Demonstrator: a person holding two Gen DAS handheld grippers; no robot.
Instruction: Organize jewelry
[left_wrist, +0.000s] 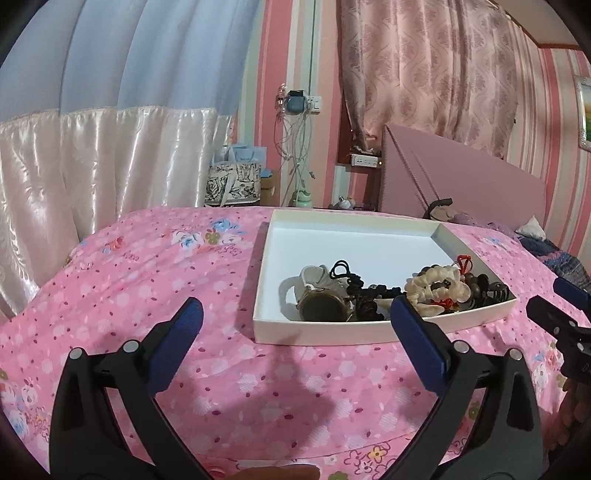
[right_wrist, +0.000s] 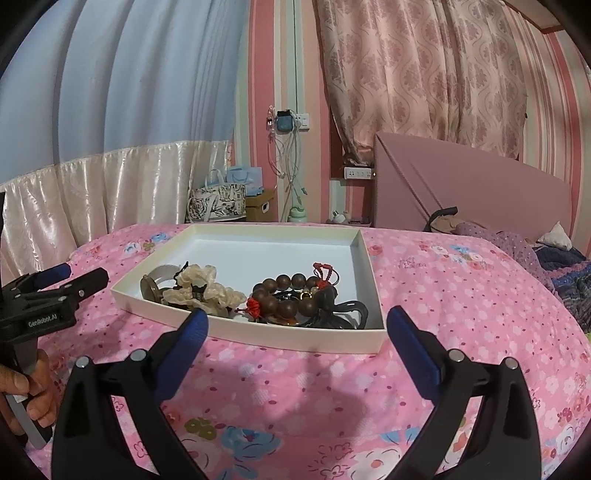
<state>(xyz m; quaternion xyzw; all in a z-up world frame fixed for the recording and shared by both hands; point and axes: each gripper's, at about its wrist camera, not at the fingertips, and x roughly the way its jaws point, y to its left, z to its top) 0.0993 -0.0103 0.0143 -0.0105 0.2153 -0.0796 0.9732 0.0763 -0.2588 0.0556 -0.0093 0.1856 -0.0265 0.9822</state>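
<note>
A shallow white box (left_wrist: 317, 332) (right_wrist: 258, 334) lies on the pink floral bedspread. Heaped at its near side are a cream scrunchie (left_wrist: 437, 286) (right_wrist: 201, 290), a brown wooden bead bracelet (right_wrist: 286, 295) with red tassels, black hair ties (left_wrist: 341, 269), a black claw clip (left_wrist: 493, 291) (right_wrist: 332, 314) and a watch with a white strap (left_wrist: 319, 299) (right_wrist: 153, 286). My left gripper (left_wrist: 295, 314) (right_wrist: 77, 277) hovers open just in front of the box's near edge, with nothing between its fingers. My right gripper (right_wrist: 295, 325) (left_wrist: 554, 299) also stands open and empty before the box's near right corner.
The pink bedspread (right_wrist: 461, 295) spreads on all sides of the box. A pink headboard (right_wrist: 480, 195) and rumpled purple bedding (right_wrist: 554, 266) lie at the right. Bags (left_wrist: 234, 181) stand beyond the bed's far edge, below hanging cables (left_wrist: 297, 147). A hand (right_wrist: 33, 391) holds the left gripper's handle.
</note>
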